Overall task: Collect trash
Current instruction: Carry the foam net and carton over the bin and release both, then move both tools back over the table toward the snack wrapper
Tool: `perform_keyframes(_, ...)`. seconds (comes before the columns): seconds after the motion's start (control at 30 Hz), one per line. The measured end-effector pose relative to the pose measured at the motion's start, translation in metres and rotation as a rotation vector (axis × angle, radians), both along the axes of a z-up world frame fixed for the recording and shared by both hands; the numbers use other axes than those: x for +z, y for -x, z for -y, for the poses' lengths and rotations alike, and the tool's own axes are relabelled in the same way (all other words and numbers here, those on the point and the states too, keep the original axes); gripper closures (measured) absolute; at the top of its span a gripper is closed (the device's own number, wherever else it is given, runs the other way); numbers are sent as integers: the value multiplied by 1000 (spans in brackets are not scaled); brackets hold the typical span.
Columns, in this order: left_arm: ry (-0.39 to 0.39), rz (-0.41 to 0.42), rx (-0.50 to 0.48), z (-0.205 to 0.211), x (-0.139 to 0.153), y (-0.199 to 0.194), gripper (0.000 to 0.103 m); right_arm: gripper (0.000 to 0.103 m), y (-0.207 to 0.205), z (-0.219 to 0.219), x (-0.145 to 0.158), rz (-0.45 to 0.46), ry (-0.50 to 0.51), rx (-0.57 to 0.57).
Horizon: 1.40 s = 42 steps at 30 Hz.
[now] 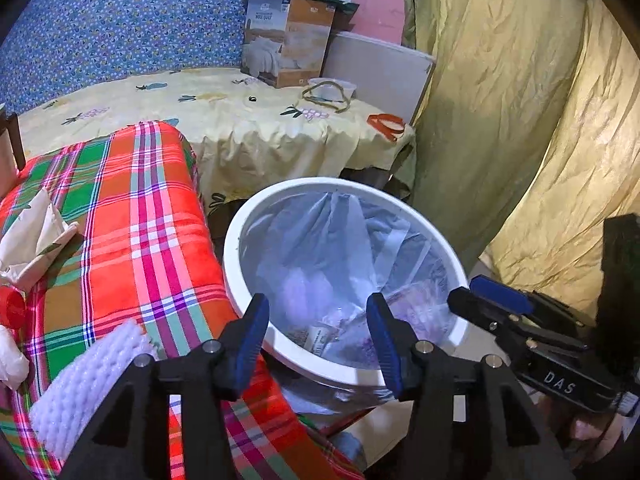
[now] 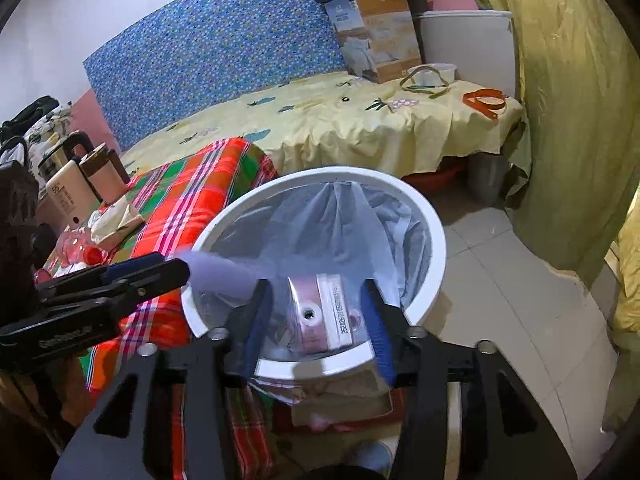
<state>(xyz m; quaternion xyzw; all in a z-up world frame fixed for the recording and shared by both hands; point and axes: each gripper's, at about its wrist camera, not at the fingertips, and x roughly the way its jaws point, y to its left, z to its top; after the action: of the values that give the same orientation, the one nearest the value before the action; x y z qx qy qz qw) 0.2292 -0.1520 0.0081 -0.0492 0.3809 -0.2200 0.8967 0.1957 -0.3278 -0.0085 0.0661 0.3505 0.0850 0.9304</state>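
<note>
Right wrist view: one white bin (image 2: 434,248) with one bag liner (image 2: 340,224). Right claw (image 2: 318,320) spread apart around a pink carton (image 2: 320,312); left claw (image 1: 318,328) spread apart, empty.

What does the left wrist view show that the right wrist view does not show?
Only the left wrist view shows the white knitted cloth lying on the plaid blanket beside the left hand-held gripper.

Only the right wrist view shows the kettle and flasks, the tiled floor, and a pink carton falling between the open fingers of the right hand-held gripper.

Both show the white bin with its plastic liner, the yellow bedsheet, the cardboard box and the orange strap.
</note>
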Motion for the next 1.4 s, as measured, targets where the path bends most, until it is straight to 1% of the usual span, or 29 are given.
perform_keyframes(0.03,-2,3,5,-2,1,0,50,47,0,1,0,1,-6,-3)
perform_keyframes(0.1,9,8,10,-6,3,4,50,46,4,2,2,7,-10,-5)
perform_keyframes(0.27,19,28,28,-17,8,19,50,46,16,-5,5,19,-9,10)
perform_keyframes(0.63,-7,86,97,-47,13,69,51,46,39,-27,10,30,-42,83)
perform_keyframes(0.87,-22,86,154,-67,11,92,50,46,49,-46,9,25,-48,142)
perform_keyframes(1.07,-22,84,190,-82,9,107,51,46,54,-63,6,3,-51,178)
perform_keyframes(1.17,-27,88,208,-87,8,113,50,46,58,-69,7,7,-37,186)
perform_keyframes(1.4,-36,96,248,-99,6,125,50,46,64,-80,8,32,-41,227)
